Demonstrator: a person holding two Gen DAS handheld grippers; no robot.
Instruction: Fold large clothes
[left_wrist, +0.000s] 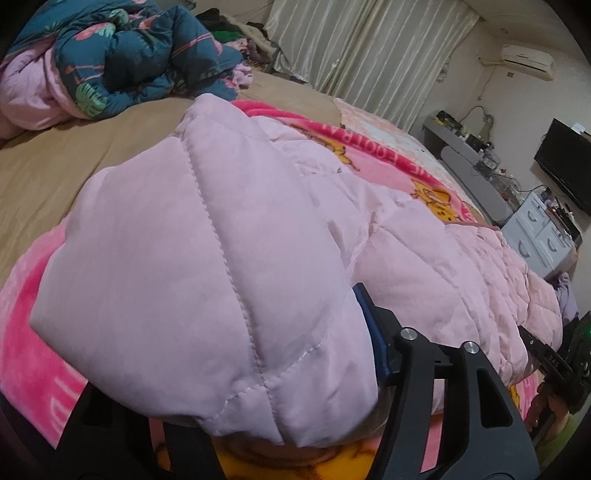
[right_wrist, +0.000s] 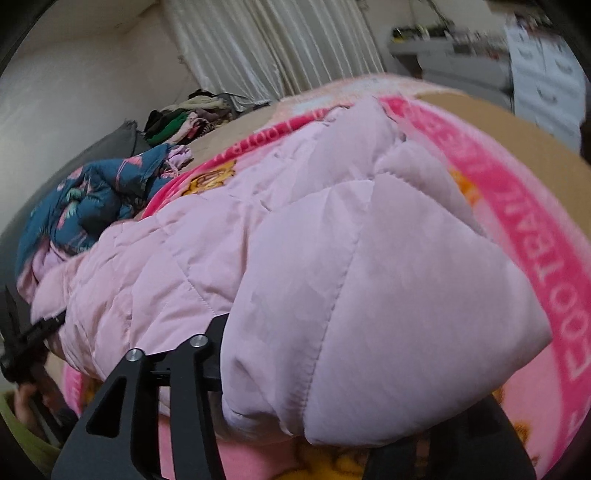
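A pale pink quilted jacket (left_wrist: 184, 240) (right_wrist: 295, 240) lies across a bright pink cartoon blanket (left_wrist: 388, 166) (right_wrist: 535, 258) on the bed. In the left wrist view a folded puffy part of it bulges between the fingers of my left gripper (left_wrist: 229, 332). One blue pad (left_wrist: 369, 325) shows beside the fabric, and the other finger is hidden under it. My right gripper (right_wrist: 351, 350) straddles the jacket's other end the same way, with only its left finger (right_wrist: 218, 332) showing. Both stand open around the cloth. Each gripper also appears at the edge of the other's view.
A crumpled blue floral quilt (left_wrist: 129, 55) (right_wrist: 92, 206) sits further up the tan bedsheet (left_wrist: 74, 158). Loose clothes (right_wrist: 184, 118) are piled by the curtain. White drawers (left_wrist: 535, 236), a cluttered desk and a dark screen (left_wrist: 565, 166) stand beside the bed.
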